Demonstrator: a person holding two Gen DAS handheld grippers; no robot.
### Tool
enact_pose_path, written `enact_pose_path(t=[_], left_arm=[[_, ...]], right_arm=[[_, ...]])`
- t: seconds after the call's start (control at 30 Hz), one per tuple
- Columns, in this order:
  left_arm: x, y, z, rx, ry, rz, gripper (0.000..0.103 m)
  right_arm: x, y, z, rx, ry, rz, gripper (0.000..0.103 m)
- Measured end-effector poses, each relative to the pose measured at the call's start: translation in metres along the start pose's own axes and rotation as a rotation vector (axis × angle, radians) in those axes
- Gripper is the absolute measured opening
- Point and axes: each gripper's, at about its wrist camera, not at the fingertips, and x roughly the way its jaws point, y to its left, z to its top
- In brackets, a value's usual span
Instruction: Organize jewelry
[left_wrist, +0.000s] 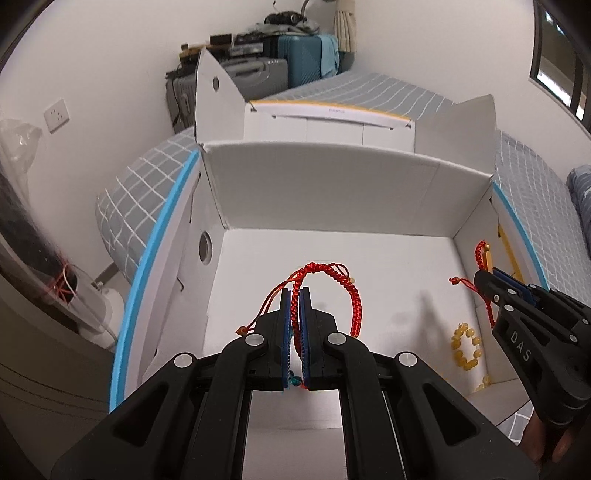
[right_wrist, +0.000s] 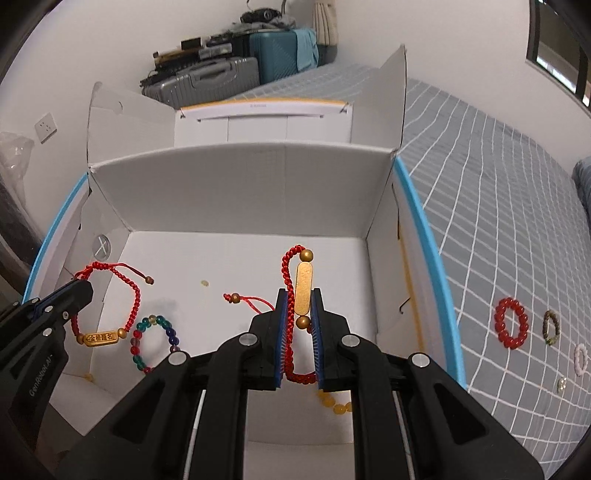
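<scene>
Both grippers hang over an open white cardboard box (left_wrist: 332, 177) on the bed. My left gripper (left_wrist: 295, 295) is shut on a red braided bracelet (left_wrist: 354, 291); in the right wrist view (right_wrist: 83, 286) its gold tag (right_wrist: 99, 338) dangles. My right gripper (right_wrist: 299, 295) is shut on a second red braided bracelet with a gold bar (right_wrist: 304, 288); the left wrist view shows it at the right (left_wrist: 484, 273). A multicoloured bead bracelet (right_wrist: 155, 343) and a yellow bead bracelet (left_wrist: 467, 349) lie on the box floor.
On the grey checked bedspread (right_wrist: 498, 221) right of the box lie a red bead bracelet (right_wrist: 511, 323), a dark green one (right_wrist: 550, 326), a pale pink one (right_wrist: 580, 358) and a small piece (right_wrist: 561, 384). Suitcases (right_wrist: 236, 77) stand against the far wall.
</scene>
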Motion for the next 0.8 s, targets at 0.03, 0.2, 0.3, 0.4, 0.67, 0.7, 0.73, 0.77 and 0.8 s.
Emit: enact_pose_path(t=[0.03, 0.2, 0.3, 0.4, 0.67, 0.7, 0.73, 0.77, 0.8], left_arm=[[0.003, 0.001, 0.000, -0.003, 0.010, -0.001, 0.004], [0.008, -0.001, -0.001, -0.005, 0.037, -0.009, 0.004], [0.008, -0.001, -0.001, -0.005, 0.042, -0.010, 0.005], [0.010, -0.001, 0.000, -0.012, 0.043, -0.005, 0.006], [0.010, 0.000, 0.002, -0.024, 0.039, 0.005, 0.039], [0.008, 0.000, 0.003, -0.023, 0.034, 0.010, 0.042], [0.008, 0.001, 0.002, -0.024, 0.032, 0.012, 0.046], [0.007, 0.002, 0.002, -0.026, 0.029, 0.011, 0.050], [0.006, 0.003, 0.002, -0.028, 0.025, 0.010, 0.054]], right_arm=[[0.002, 0.000, 0.000, 0.002, 0.013, 0.002, 0.011], [0.009, 0.000, -0.001, 0.006, 0.058, 0.002, 0.011], [0.011, 0.001, -0.002, 0.005, 0.067, 0.010, 0.011], [0.011, 0.002, -0.002, 0.003, 0.065, 0.006, 0.014], [0.010, 0.005, -0.002, -0.007, 0.049, 0.021, 0.041], [0.008, 0.006, -0.002, -0.008, 0.044, 0.021, 0.045], [0.007, 0.007, -0.002, -0.010, 0.039, 0.023, 0.048], [0.006, 0.007, -0.002, -0.010, 0.036, 0.027, 0.050], [0.004, 0.007, -0.002, -0.009, 0.030, 0.030, 0.054]])
